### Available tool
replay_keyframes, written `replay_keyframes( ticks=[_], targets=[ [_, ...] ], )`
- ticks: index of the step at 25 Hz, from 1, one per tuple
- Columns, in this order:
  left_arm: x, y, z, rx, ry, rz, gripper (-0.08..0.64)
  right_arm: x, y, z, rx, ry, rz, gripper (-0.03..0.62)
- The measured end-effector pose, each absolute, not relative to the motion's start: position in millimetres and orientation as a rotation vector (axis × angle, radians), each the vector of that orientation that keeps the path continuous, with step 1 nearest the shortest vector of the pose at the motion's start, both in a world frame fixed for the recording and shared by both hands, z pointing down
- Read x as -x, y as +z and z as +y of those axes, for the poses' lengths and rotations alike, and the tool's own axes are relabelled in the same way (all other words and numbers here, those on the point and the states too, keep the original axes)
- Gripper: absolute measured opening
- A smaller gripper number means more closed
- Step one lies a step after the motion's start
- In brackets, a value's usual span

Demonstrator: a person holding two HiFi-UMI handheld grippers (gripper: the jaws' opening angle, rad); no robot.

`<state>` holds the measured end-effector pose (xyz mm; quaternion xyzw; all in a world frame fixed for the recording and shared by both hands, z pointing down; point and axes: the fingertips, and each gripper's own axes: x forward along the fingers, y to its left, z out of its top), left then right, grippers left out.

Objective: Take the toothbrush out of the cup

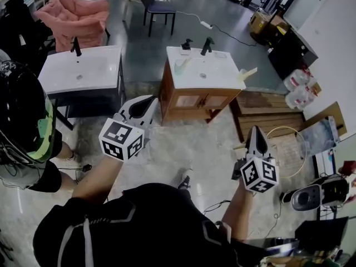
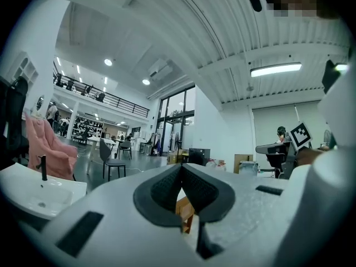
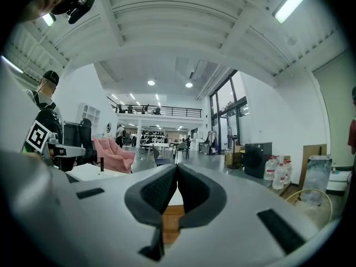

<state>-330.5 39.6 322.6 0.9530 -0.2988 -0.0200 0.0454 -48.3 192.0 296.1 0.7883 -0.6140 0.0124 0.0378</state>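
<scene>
In the middle of the room, seen from the head view, a wooden vanity (image 1: 192, 102) is found with a white surface (image 1: 214, 77) and a basin set into it. On the left part of that surface, near a black tap (image 1: 206, 45), a pale cup (image 1: 179, 67) is seen. The toothbrush is too small to be told apart from the cup. A cream-coloured thing (image 1: 247, 73) is laid at the surface's right corner and juts past the edge.

The left tool (image 1: 149, 100) is held level in front of the vanity's left side, apart from it. Its marker cube (image 1: 121, 139) is carried on the person's left hand. In the left gripper view the left tool's jaws are shown pressed together at the tips (image 2: 182, 166), with nothing gripped between them. Only a bit of wooden cabinet is glimpsed through the gap lower down.

The right tool (image 1: 257, 131) is held further right, well apart from the cup, above a wooden pallet (image 1: 261, 113). In the right gripper view (image 3: 177, 166) its jaws are likewise closed on nothing.

To the left, a second white basin (image 1: 83, 71) is mounted on a dark stand. A pink armchair (image 1: 75, 13) and a dark chair (image 1: 158, 7) are placed behind it. Water bottles (image 1: 300, 88) are stacked by the right wall.
</scene>
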Motion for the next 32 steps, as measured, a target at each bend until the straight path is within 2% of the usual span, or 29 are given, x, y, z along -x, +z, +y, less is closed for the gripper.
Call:
replay_keyframes(
  ticks=[6, 16, 32],
  targets=[
    [309, 334, 12, -2.883, -0.010, -1.008, 0.005, 17, 310, 146, -2.360, 0.059, -1.961, 0.005],
    [225, 327, -36, -2.841, -0.015, -1.171, 0.005, -84, 308, 67, -2.268, 0.036, -2.087, 0.005],
    [94, 324, -65, -2.829, 0.071, -1.302, 0.005, -218, 316, 24, -2.182, 0.072, -2.204, 0.005]
  ],
)
